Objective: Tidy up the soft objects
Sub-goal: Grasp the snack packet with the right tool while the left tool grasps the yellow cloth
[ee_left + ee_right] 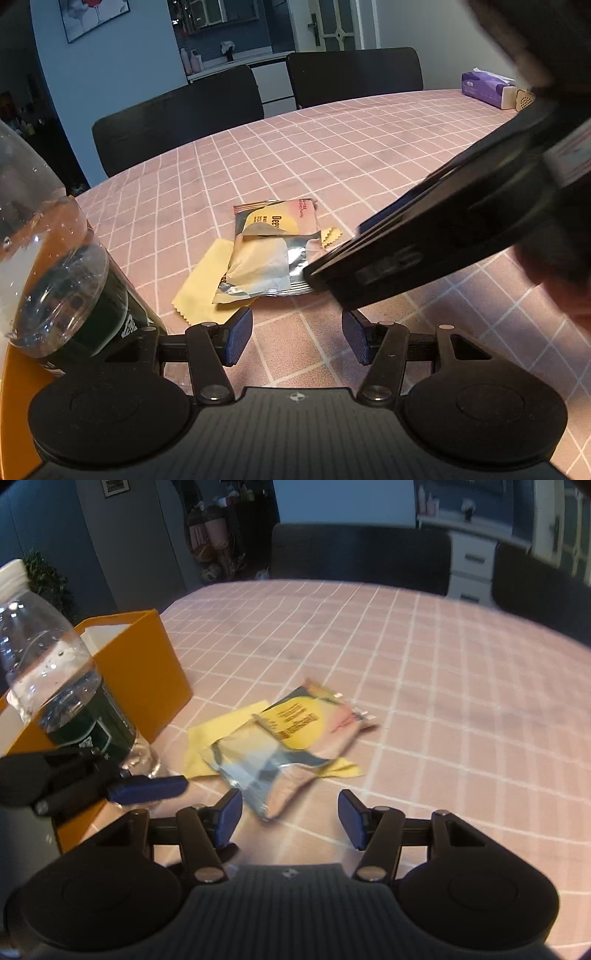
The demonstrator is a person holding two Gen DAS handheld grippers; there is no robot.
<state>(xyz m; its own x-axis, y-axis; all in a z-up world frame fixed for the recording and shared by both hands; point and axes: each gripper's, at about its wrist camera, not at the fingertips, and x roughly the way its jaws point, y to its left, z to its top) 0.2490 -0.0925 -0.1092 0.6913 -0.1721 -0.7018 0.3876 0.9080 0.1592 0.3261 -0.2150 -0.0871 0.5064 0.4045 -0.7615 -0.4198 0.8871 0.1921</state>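
Observation:
A crumpled foil snack packet (273, 251) (291, 738) lies on a yellow cloth (205, 280) (207, 734) on the pink checked tablecloth. My left gripper (297, 338) hovers just short of them, open, with nothing between its blue pads. Its finger (147, 788) shows at the left in the right wrist view, beside the bottle. My right gripper (290, 819) is open too, and the packet's near corner lies just ahead of its tips, untouched by the pads. In the left wrist view its black fingers (369, 273) reach in from the right to the packet's near right corner.
A clear water bottle (66, 686) (55, 277) with a green label stands in front of an open orange box (147, 664) at the left. Two black chairs (177, 118) stand behind the table. A purple tissue box (484, 88) sits at the far right.

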